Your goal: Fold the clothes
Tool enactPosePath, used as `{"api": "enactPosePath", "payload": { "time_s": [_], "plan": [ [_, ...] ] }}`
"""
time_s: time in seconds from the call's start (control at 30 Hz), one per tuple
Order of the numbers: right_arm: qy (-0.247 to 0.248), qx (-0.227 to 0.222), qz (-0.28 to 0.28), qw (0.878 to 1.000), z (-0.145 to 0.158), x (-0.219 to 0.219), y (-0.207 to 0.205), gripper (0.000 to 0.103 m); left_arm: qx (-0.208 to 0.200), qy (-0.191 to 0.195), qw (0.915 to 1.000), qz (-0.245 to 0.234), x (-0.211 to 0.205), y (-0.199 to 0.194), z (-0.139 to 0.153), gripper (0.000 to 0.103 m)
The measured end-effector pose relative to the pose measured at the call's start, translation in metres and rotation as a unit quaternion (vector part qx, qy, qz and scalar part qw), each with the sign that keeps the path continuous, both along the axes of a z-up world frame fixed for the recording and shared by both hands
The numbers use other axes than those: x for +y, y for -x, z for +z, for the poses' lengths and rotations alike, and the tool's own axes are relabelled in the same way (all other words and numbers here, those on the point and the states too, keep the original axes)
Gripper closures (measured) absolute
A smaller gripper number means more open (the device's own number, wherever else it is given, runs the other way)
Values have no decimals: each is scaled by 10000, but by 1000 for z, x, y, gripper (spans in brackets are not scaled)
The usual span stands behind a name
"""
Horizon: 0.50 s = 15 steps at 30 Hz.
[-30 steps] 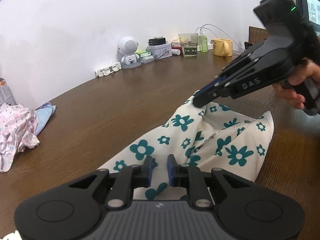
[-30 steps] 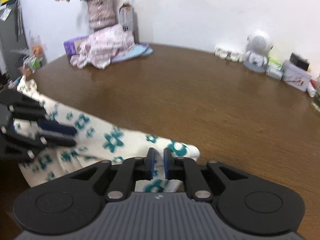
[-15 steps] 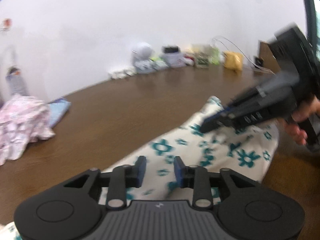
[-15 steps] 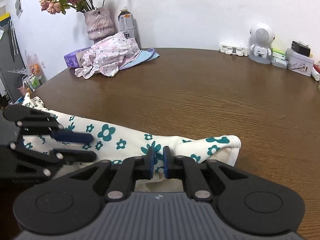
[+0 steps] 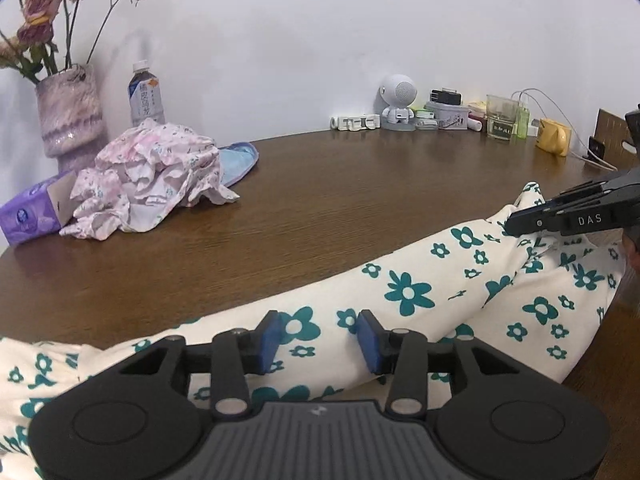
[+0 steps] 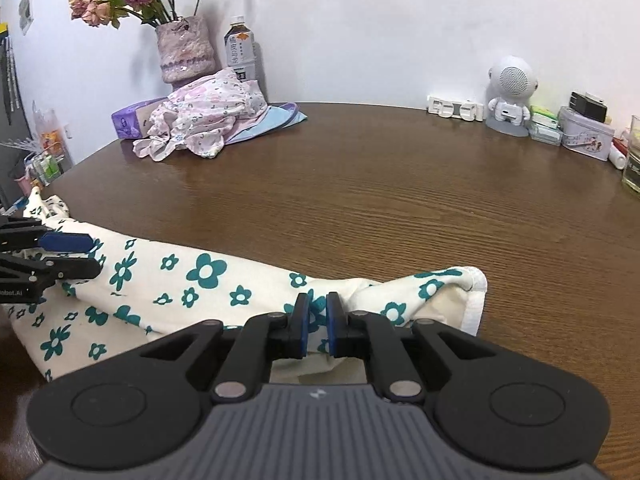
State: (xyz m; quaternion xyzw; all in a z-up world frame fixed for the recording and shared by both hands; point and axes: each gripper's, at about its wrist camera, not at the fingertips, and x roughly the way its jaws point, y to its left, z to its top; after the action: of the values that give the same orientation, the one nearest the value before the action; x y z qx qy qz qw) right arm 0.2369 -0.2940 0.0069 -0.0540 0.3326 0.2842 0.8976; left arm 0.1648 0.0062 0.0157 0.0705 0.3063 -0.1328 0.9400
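A cream garment with teal flowers (image 5: 408, 292) (image 6: 180, 280) lies stretched along the near side of the brown table (image 5: 360, 184). My left gripper (image 5: 318, 340) hovers over its left part. Its jaws are opening, the cloth lies under the gap, and the blue pads (image 5: 267, 338) do not press on it. My right gripper (image 6: 318, 320) is shut on a raised fold of the garment near its hemmed right end (image 6: 474, 296). In the left wrist view the right gripper (image 5: 516, 226) shows at the far right; in the right wrist view the left gripper (image 6: 86, 254) shows at the far left.
A crumpled pink floral pile (image 5: 148, 184) (image 6: 200, 120) lies on a blue cloth beside a purple tissue pack (image 5: 28, 212), a vase of dried roses (image 5: 68, 116) and a bottle (image 5: 146, 98). Against the wall stand a white robot figure (image 6: 510, 96), a tin (image 6: 586, 138), a glass (image 5: 500, 122) and a yellow mug (image 5: 554, 142).
The left gripper's jaws have spread apart and let the cloth go, and it has slid left along the garment, away from the right gripper. The right gripper stays shut on its fold.
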Motion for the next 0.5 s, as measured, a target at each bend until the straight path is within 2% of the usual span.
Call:
{"api": "enactPosePath", "payload": {
  "time_s": [0.1, 0.3, 0.5],
  "plan": [
    [17, -106, -63, 9999, -1, 1, 5, 95, 42, 150, 9999, 2, 5, -1, -1, 62],
    [-51, -306, -151, 9994, 1, -7, 18, 95, 29, 131, 9999, 17, 4, -1, -1, 62],
    [-162, -330, -468, 9982, 6, -23, 19, 95, 24, 155, 9999, 40, 5, 1, -1, 61]
  ]
}}
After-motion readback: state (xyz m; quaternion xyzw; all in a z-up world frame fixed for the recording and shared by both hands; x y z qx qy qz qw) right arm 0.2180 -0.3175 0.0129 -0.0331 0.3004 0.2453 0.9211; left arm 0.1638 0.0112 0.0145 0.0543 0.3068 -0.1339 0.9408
